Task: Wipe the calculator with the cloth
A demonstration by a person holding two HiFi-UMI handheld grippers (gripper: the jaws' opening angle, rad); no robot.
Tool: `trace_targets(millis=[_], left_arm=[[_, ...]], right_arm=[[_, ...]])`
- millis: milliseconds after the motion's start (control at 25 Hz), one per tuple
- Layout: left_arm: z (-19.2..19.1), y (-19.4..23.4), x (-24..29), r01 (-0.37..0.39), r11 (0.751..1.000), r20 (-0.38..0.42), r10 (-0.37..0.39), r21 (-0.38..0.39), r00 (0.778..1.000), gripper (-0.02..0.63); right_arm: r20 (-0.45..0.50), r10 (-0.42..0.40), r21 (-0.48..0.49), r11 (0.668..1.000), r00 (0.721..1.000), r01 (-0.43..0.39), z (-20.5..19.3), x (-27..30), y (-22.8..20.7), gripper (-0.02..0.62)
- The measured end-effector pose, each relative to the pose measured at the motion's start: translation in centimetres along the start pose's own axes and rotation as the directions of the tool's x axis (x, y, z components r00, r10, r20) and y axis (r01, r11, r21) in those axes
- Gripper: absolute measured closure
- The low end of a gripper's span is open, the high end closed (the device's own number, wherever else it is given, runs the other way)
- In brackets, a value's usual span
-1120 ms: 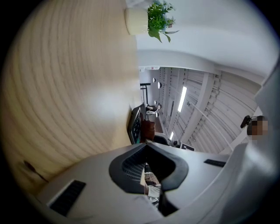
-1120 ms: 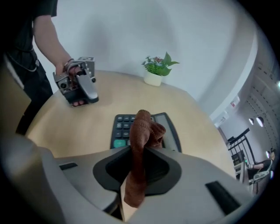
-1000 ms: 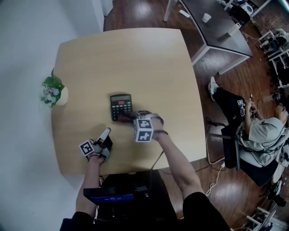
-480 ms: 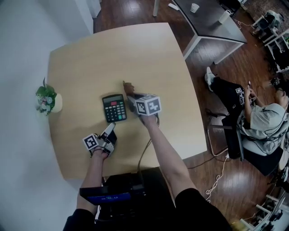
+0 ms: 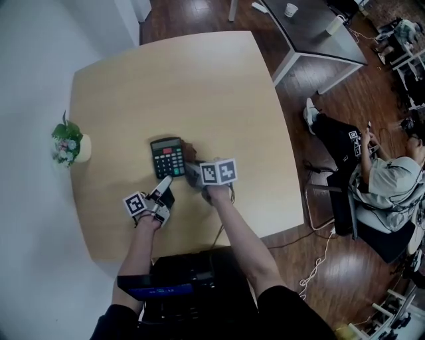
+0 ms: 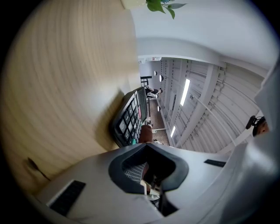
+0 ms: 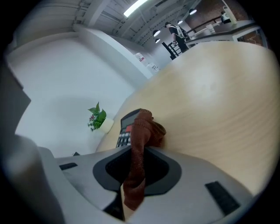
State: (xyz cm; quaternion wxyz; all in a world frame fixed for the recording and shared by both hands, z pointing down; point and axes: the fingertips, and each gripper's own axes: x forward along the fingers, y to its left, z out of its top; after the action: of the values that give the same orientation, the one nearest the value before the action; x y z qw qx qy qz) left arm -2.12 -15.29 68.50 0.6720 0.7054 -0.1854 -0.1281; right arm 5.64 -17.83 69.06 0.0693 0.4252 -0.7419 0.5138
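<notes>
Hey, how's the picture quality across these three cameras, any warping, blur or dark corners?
Head view: sharp and evenly lit, though the wide lens bows the table edges. Left gripper view: heavy fisheye, black corners, scene rolled sideways, calculator keys distinct. Right gripper view: same fisheye and dark rim, cloth crisp, ceiling lights bright without washing anything out.

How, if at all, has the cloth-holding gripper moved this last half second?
Yes: the right gripper and brown cloth drew back from beyond the calculator to beside its right edge.
</notes>
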Motion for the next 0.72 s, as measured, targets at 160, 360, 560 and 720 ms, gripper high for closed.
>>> trace_targets(millis=[160, 360, 560, 720], left_arm=[[-0.1, -0.1, 0.1, 0.011, 1.0, -0.003, -0.011, 0.003, 1.0, 0.615], [0.1, 0.0, 0.0, 0.008, 1.0, 0.002, -0.008, 0.003, 1.0, 0.615], [-0.1, 0.1, 0.0, -0.007, 1.0, 0.029, 0.007, -0.005, 1.0, 0.615], [0.0, 0.1, 0.1, -0.012, 1.0, 0.037, 0.012, 0.001, 0.999, 0.615]], right_arm=[[-0.048, 0.001, 0.031, 1.0, 0.999, 0.0, -3.1, -1.9, 0.6, 0.528], [0.133, -0.049, -0.164, 0.984, 0.99, 0.071, 7.0, -1.3, -0.2, 0.528], [0.067, -0.05, -0.248, 0.966, 0.996, 0.066, 9.8, 2.7, -0.9, 0.528], [0.082, -0.05, -0.083, 0.995, 0.995, 0.057, 6.2, 1.7, -1.1, 0.526]])
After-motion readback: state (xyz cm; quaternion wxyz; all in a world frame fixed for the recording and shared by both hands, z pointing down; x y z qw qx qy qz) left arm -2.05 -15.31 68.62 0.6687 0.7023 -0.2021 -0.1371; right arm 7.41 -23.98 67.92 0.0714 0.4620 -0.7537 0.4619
